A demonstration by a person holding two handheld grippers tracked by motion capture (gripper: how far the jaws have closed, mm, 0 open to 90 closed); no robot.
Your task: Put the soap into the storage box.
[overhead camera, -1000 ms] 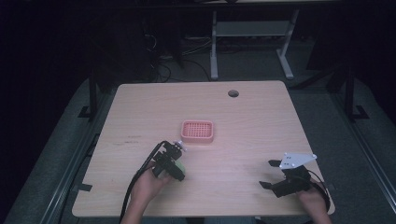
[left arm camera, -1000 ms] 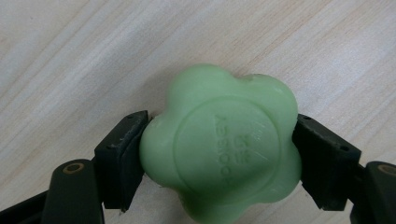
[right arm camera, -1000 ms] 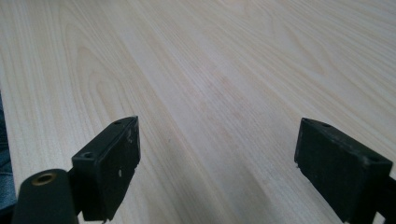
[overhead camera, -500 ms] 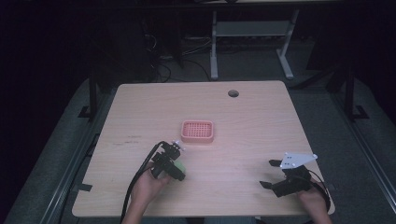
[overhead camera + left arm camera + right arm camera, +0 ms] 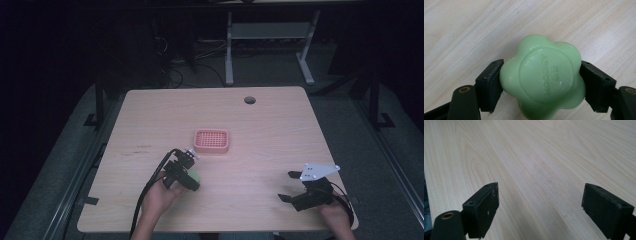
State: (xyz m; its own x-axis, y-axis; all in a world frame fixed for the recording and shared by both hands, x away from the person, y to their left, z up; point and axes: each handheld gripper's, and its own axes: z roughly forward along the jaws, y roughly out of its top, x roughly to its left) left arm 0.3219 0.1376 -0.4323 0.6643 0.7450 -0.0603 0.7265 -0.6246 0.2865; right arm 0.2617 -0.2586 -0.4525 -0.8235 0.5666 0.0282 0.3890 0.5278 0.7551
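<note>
A pale green flower-shaped soap (image 5: pixel 542 80) sits between the two black jaws of my left gripper (image 5: pixel 540 87), which is shut on its sides just above the wooden table. From the high view that gripper (image 5: pixel 192 177) is at the table's front left, with the green soap (image 5: pixel 194 176) showing at its tip. A pink perforated tray (image 5: pixel 211 141) lies a short way beyond it, near the table's middle. My right gripper (image 5: pixel 288 186) rests at the front right, jaws wide apart. In the right gripper view its jaws (image 5: pixel 540 207) frame bare wood.
The light wooden table (image 5: pixel 280 130) has a round cable hole (image 5: pixel 249 100) near its far edge. A black cable (image 5: pixel 150 190) trails from the left gripper toward the front edge. A white desk frame (image 5: pixel 270 35) stands on the floor behind the table.
The left gripper has shifted very slightly at the front left, still holding the soap. The right gripper has stayed in place.
</note>
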